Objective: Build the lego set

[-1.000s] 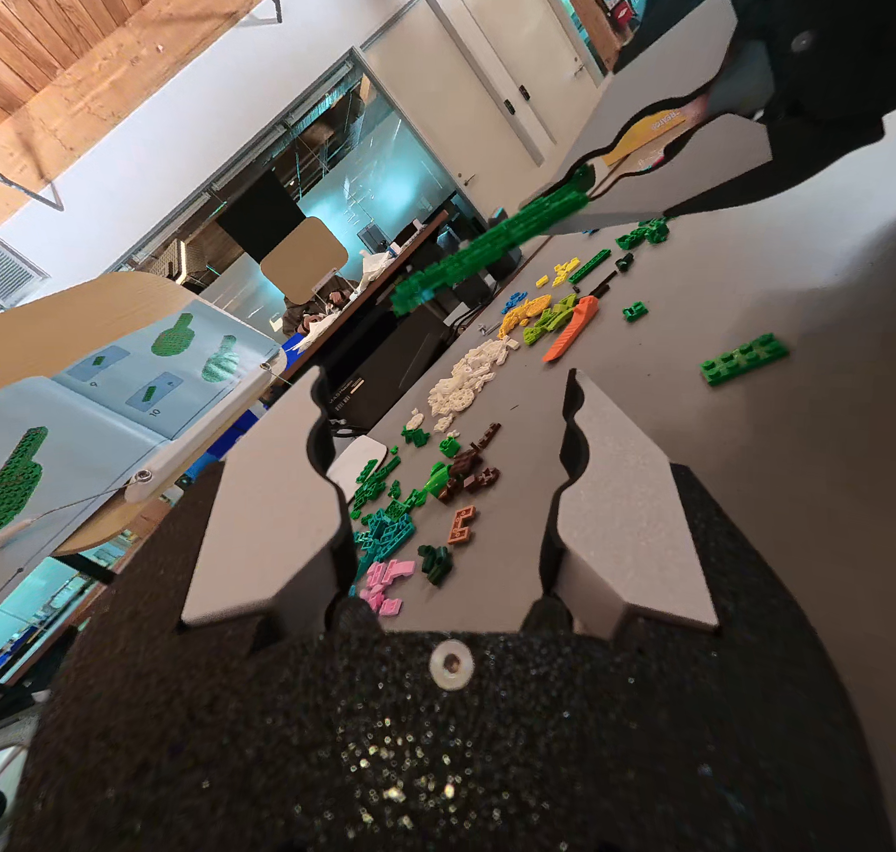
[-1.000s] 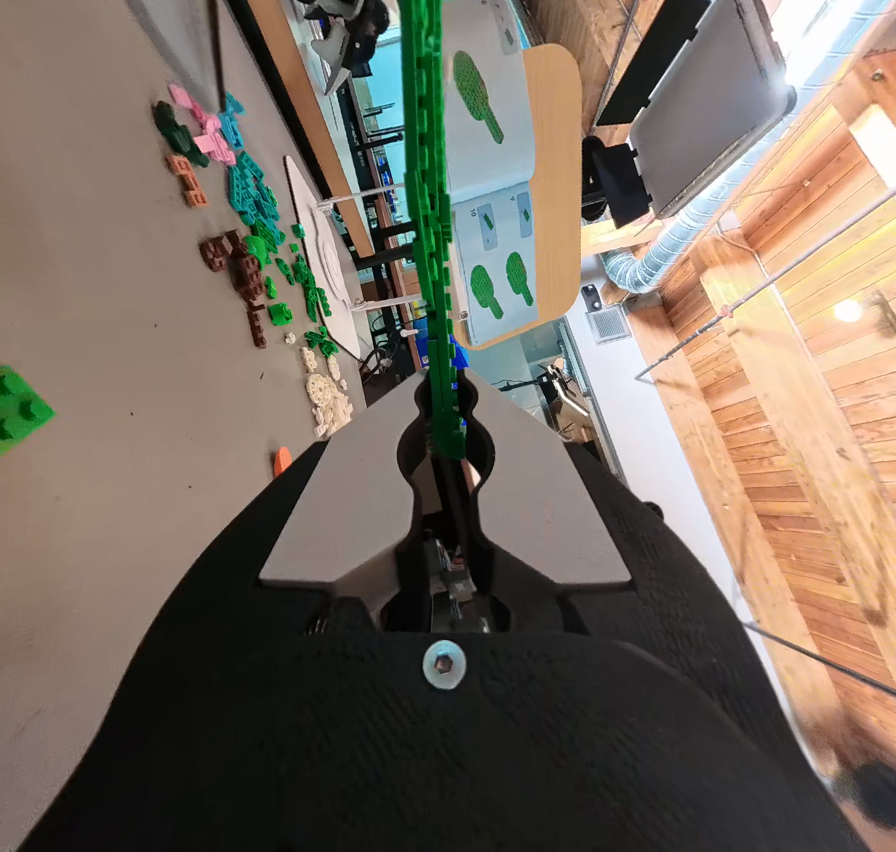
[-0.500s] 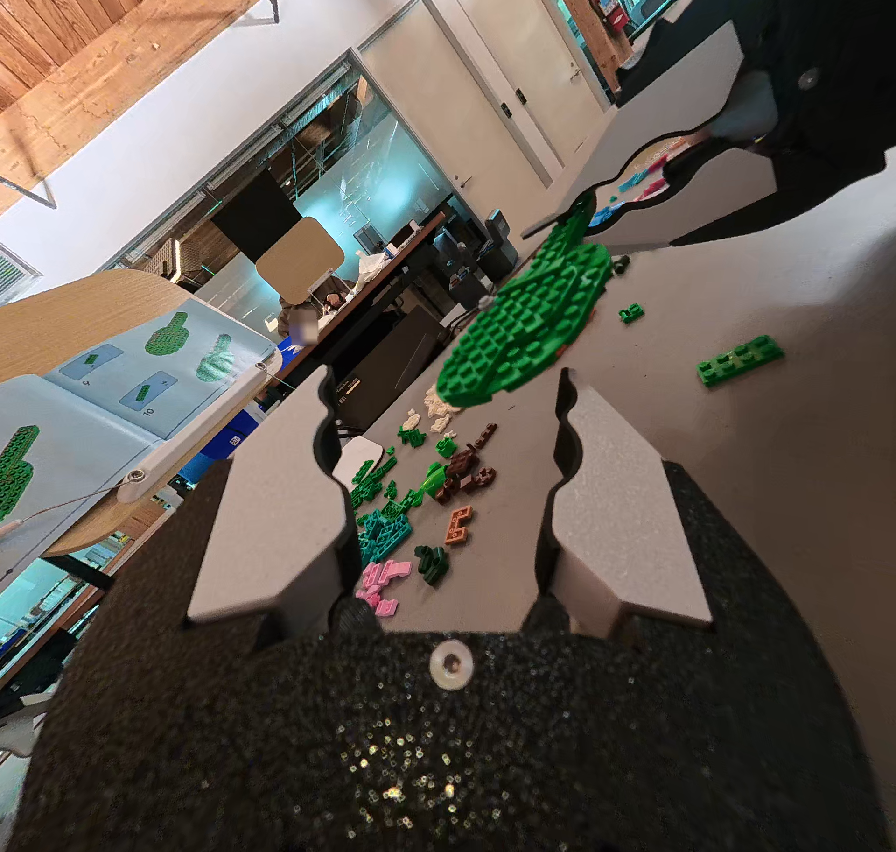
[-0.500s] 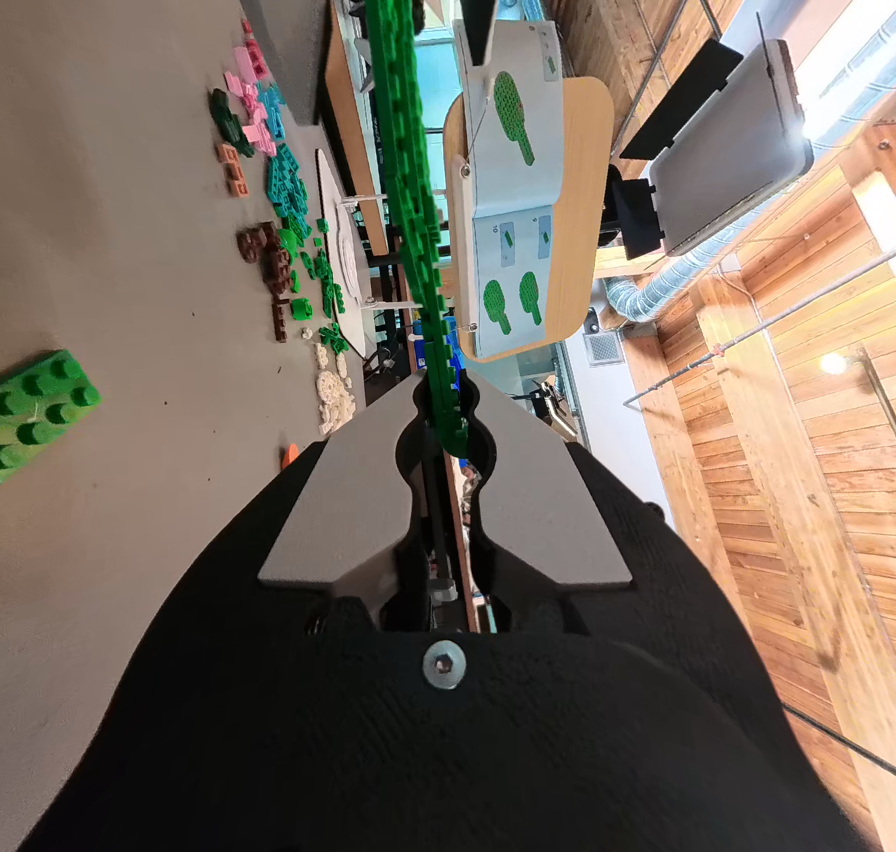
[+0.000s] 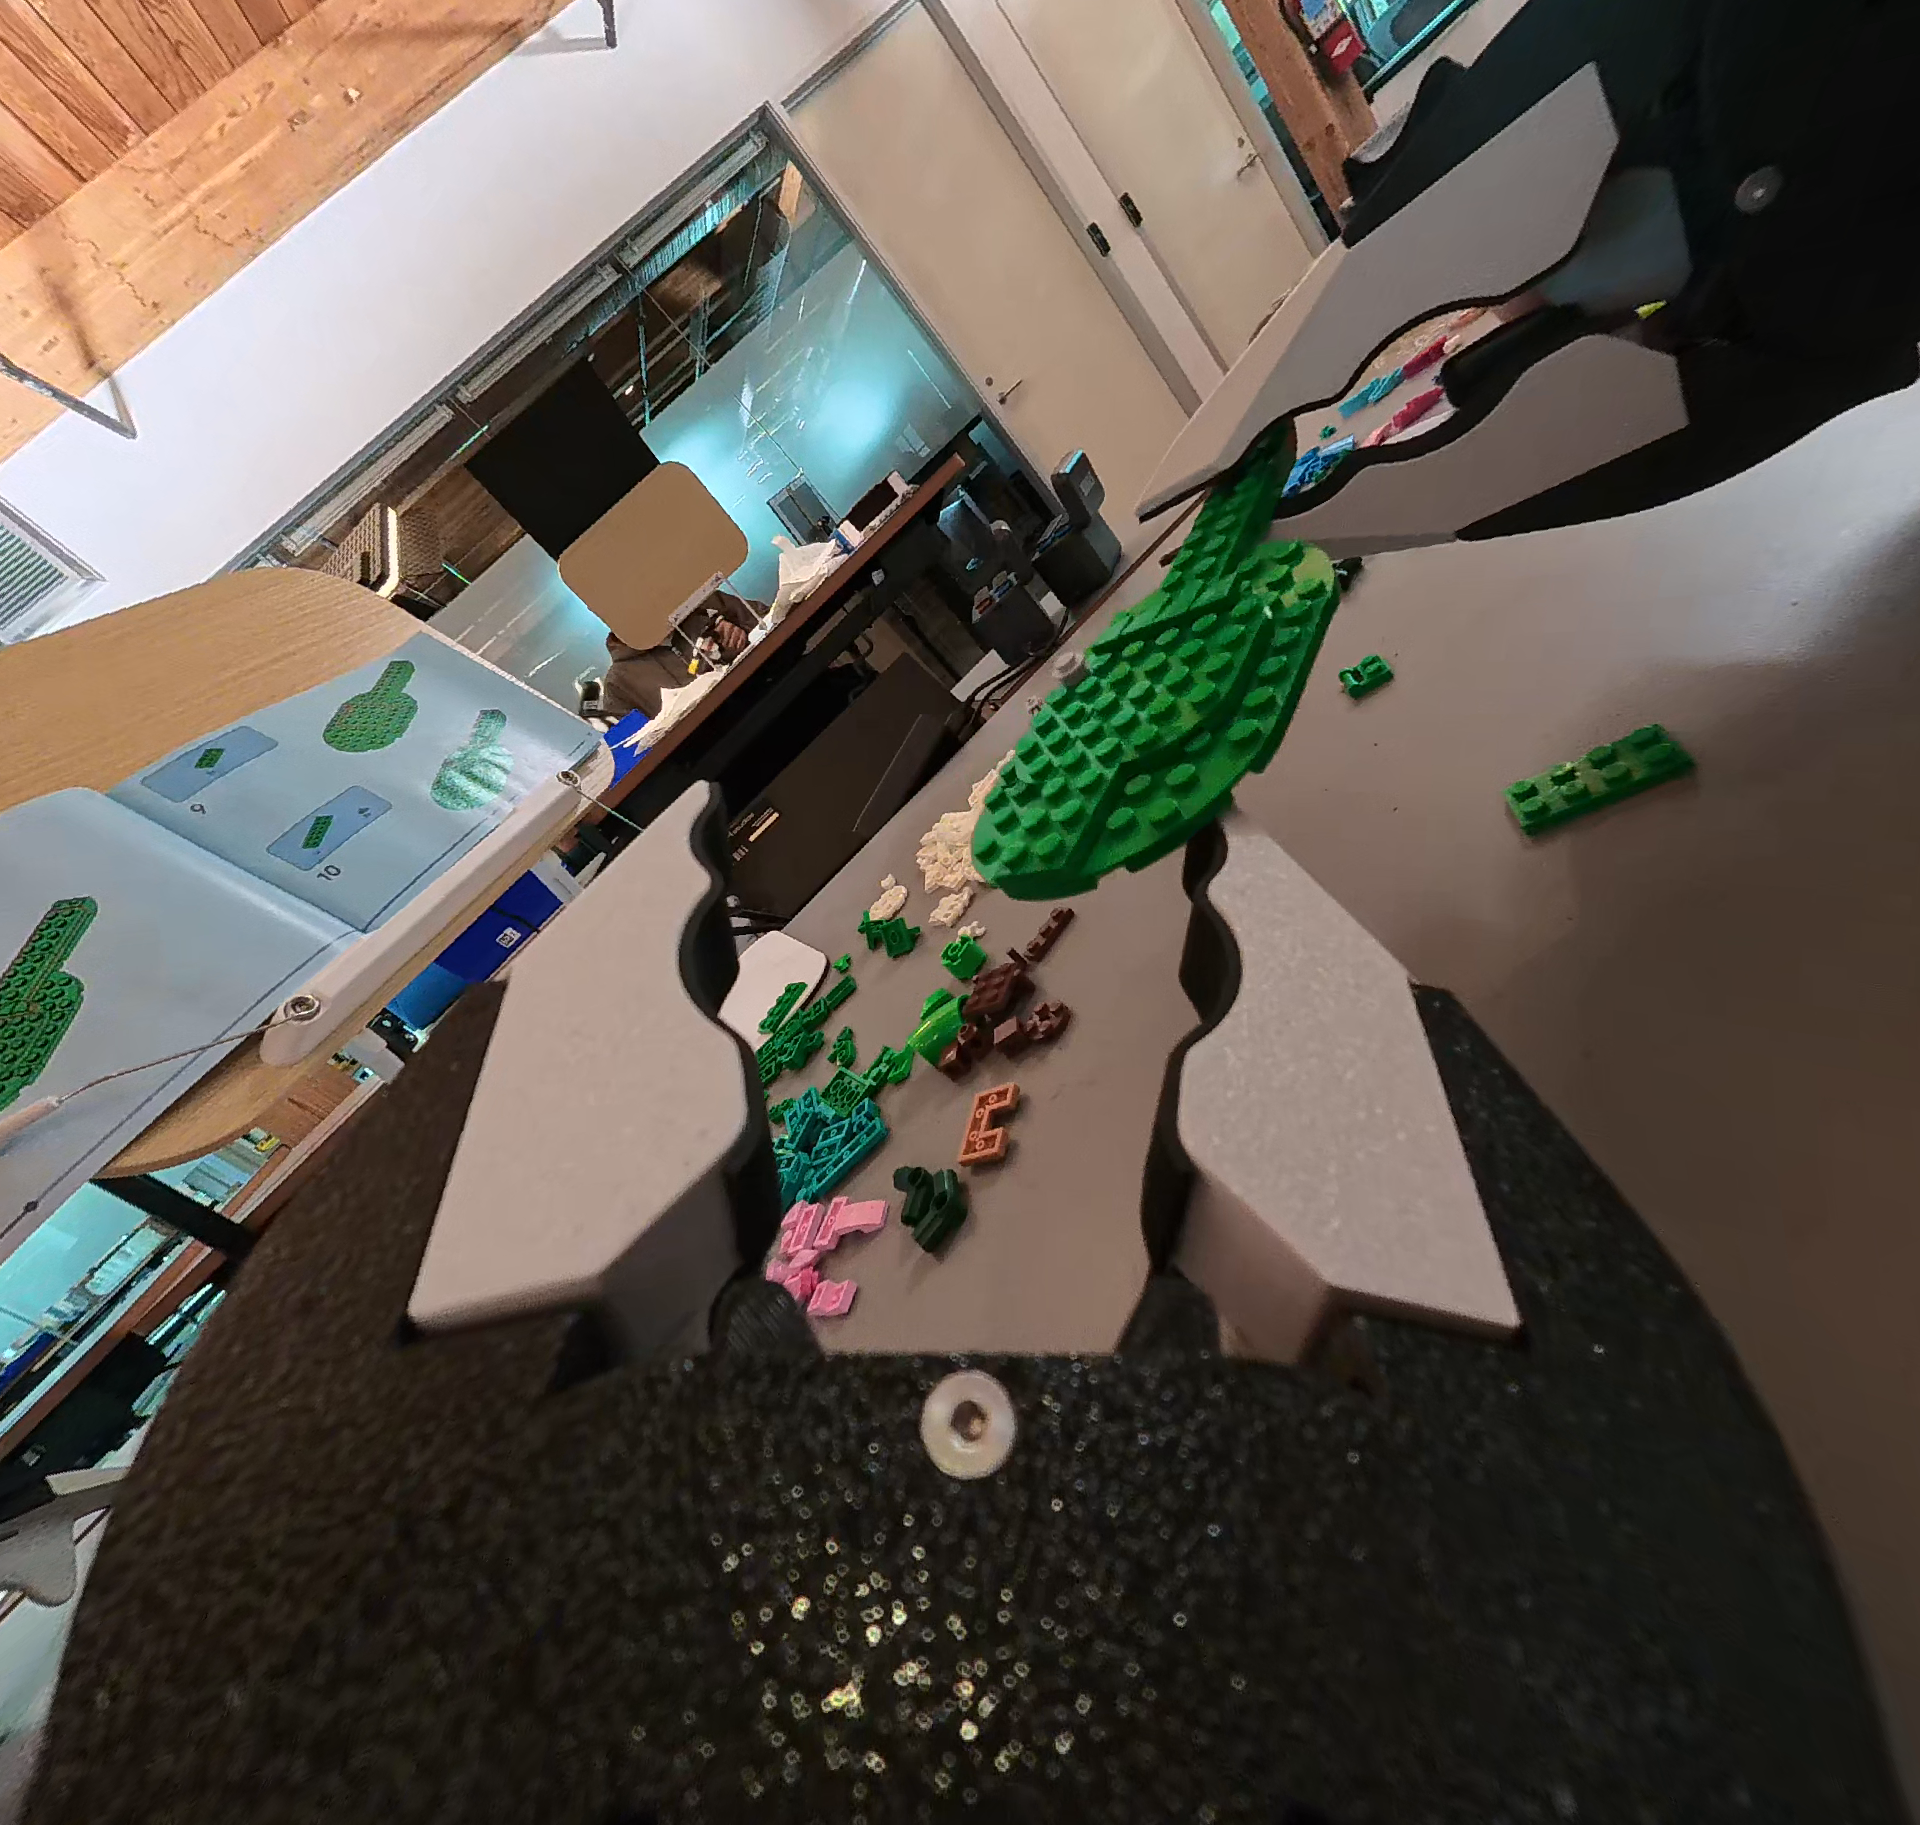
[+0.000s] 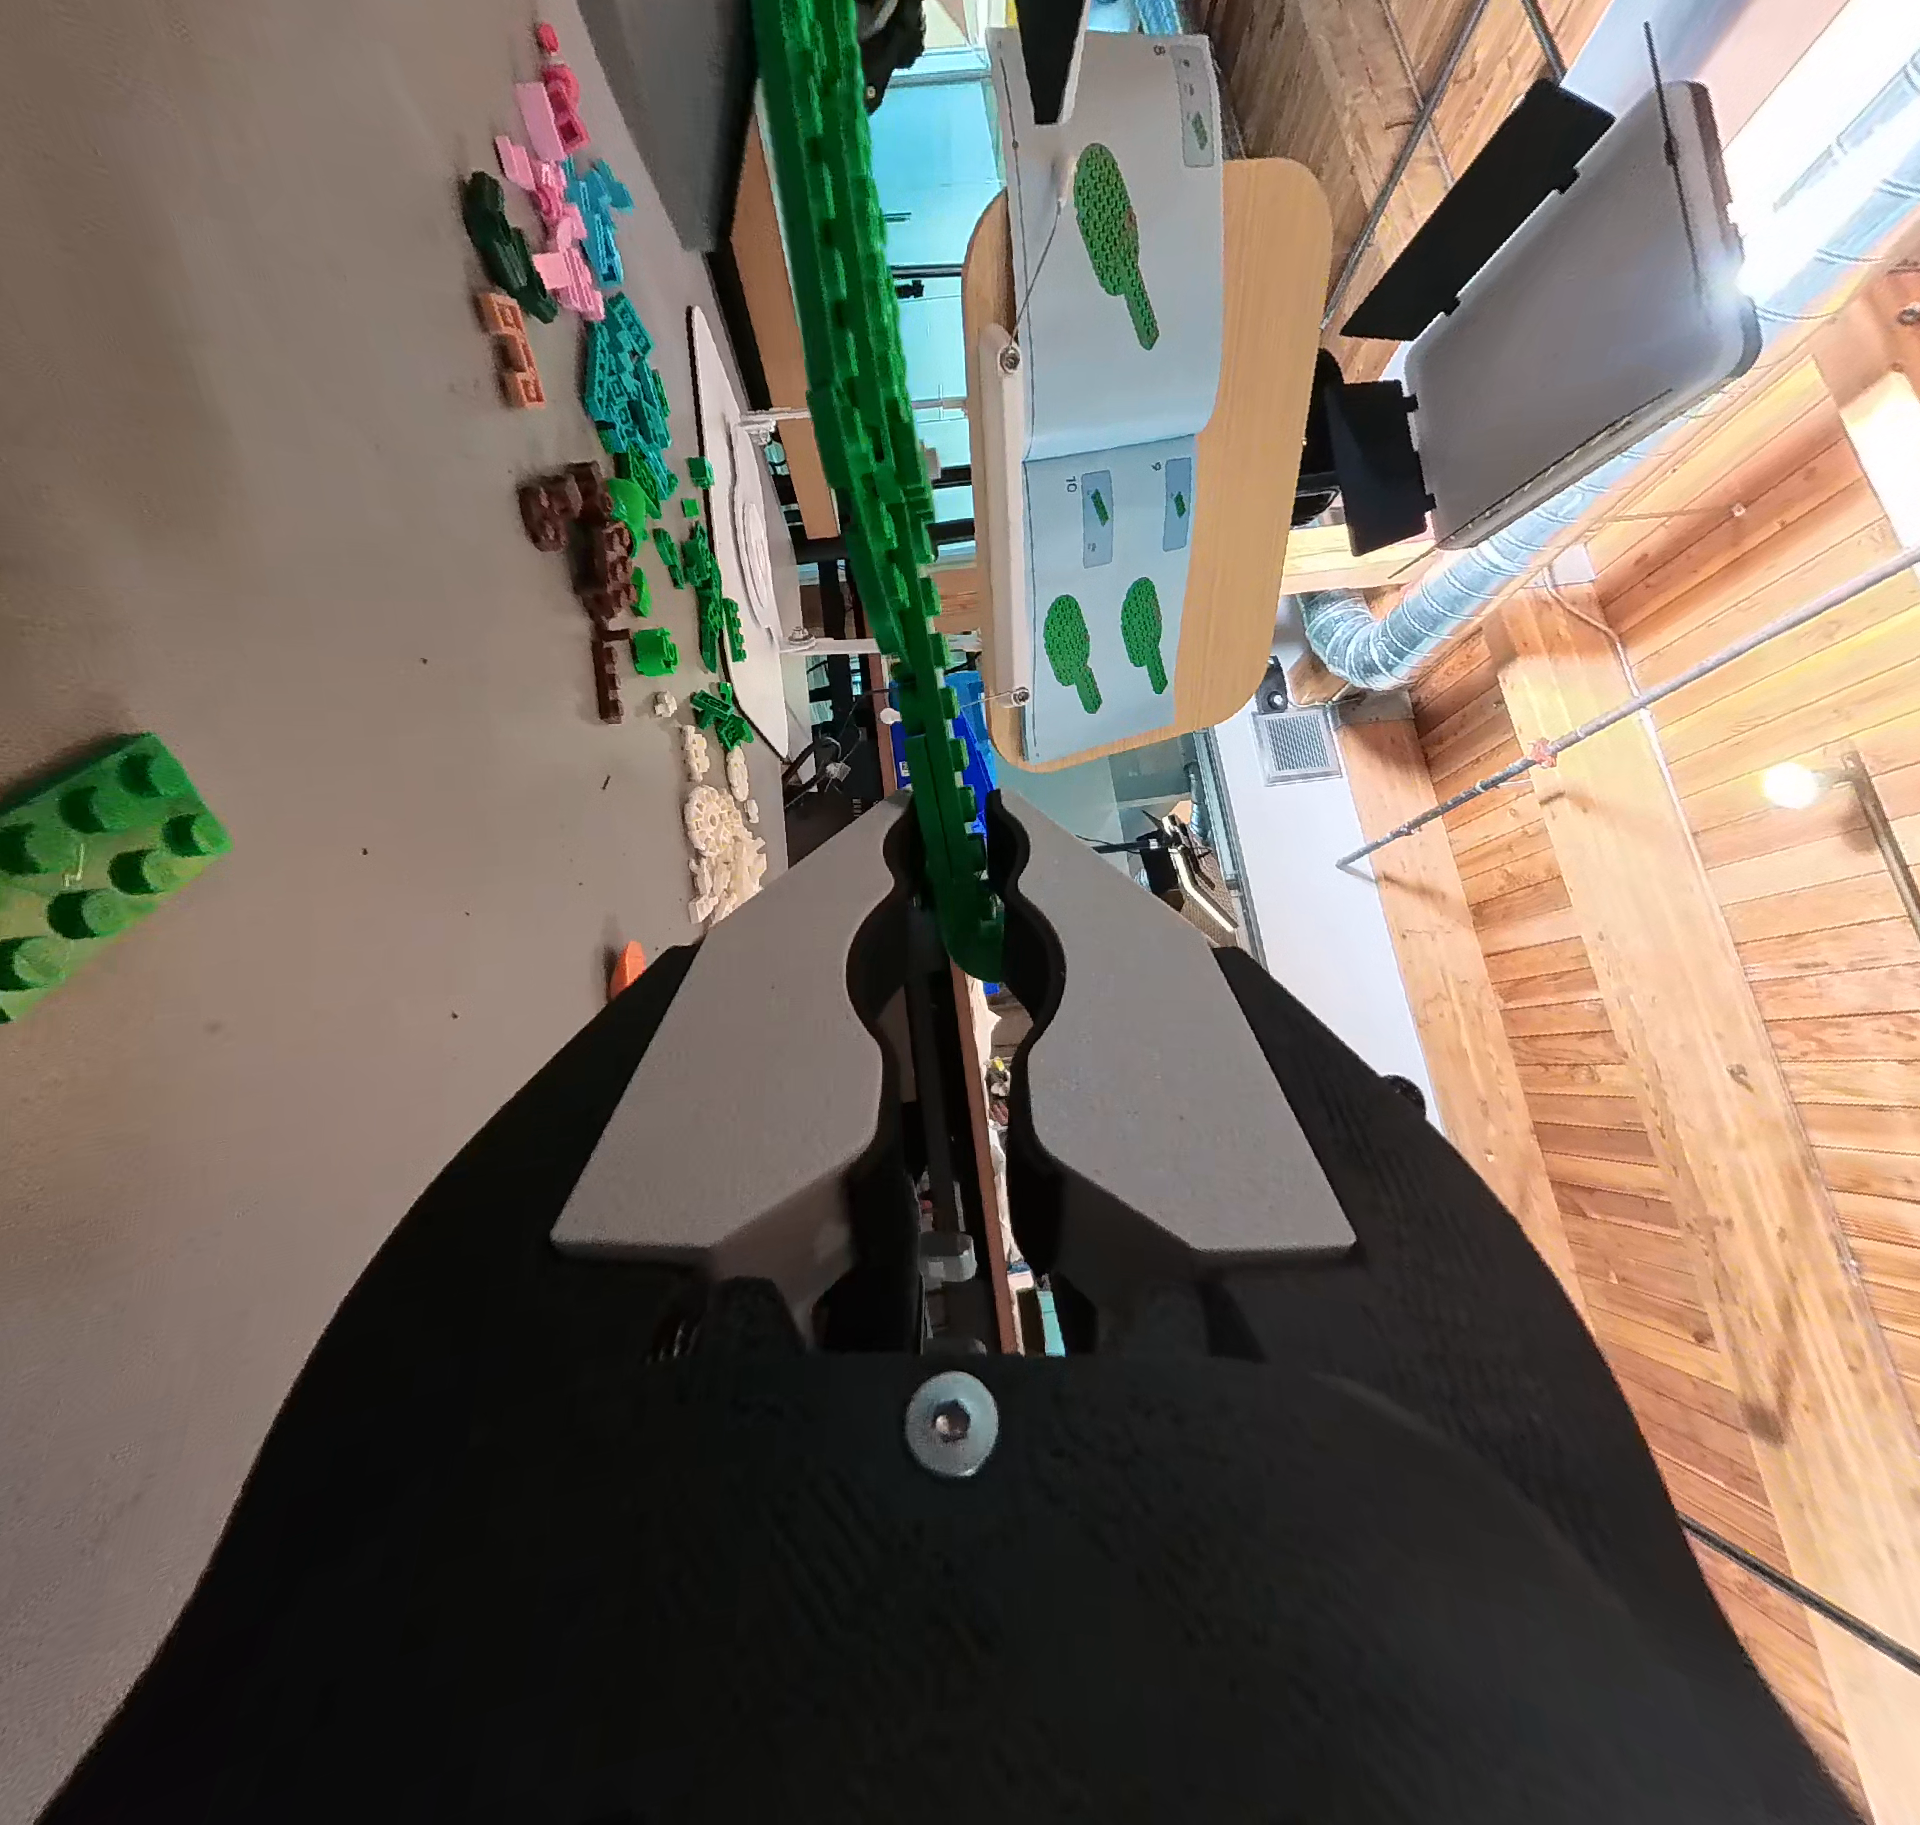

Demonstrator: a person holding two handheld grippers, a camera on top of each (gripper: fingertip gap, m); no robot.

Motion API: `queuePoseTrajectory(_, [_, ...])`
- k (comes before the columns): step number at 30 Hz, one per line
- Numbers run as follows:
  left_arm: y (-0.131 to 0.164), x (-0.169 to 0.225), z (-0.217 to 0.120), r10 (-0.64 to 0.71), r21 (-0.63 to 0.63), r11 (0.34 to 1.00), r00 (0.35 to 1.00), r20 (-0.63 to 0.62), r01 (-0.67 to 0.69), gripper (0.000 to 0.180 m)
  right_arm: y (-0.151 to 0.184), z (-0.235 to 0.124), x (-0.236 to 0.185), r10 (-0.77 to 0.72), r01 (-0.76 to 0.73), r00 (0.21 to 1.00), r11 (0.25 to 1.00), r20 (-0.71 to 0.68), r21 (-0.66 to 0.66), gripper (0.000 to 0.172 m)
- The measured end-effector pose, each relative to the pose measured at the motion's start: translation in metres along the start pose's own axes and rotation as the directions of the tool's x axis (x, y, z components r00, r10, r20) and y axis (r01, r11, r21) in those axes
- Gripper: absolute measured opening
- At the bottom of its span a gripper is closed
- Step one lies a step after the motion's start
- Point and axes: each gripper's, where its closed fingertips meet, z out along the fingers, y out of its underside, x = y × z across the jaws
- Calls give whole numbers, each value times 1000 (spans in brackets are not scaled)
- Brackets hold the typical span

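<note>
Left view, change: the green plate assembly (image 5: 1164, 726), edge-on a second ago, now shows its studded face, lowered toward the left gripper (image 5: 956, 902).
Left view, tool: fingers wide apart, empty; the plate's near rim is perhaps touching one tip.
Right view, tool: right gripper (image 6: 951, 871) clamped on the plate's stem, pads pressing.
Right view, look: flat, layered, paddle-shaped; a green brick (image 6: 94, 866) lies apart from it on the table (image 6: 312, 528).

left claw (image 5: 956, 902) gapes wide and bare; right claw (image 6: 951, 876) is clamped, rolled sideways.
</note>
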Motion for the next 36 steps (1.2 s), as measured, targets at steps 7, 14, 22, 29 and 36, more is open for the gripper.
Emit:
queuePoseTrajectory(7, [-1,-2,-1,-1,2,1000,1000,11,0,85,0,0,0,1,-1,1000,1000,0,-1,9])
queuePoseTrajectory(14, [0,-2,-1,-5,0,1000,1000,5,5,85,0,0,0,0,0,1000,1000,2,-2,9])
queuePoseTrajectory(22, [0,-2,-1,-4,-1,1000,1000,3,4,85,1,0,-1,-2,2,1000,1000,5,-3,9])
queuePoseTrajectory(29, [0,-1,-1,-8,-1,1000,1000,-2,8,85,1,0,-1,-2,2,1000,1000,1,-2,9])
queuePoseTrajectory(36, [1,1,0,-14,-6,1000,1000,-14,14,85,0,0,-1,-4,4,1000,1000,1,-2,9])
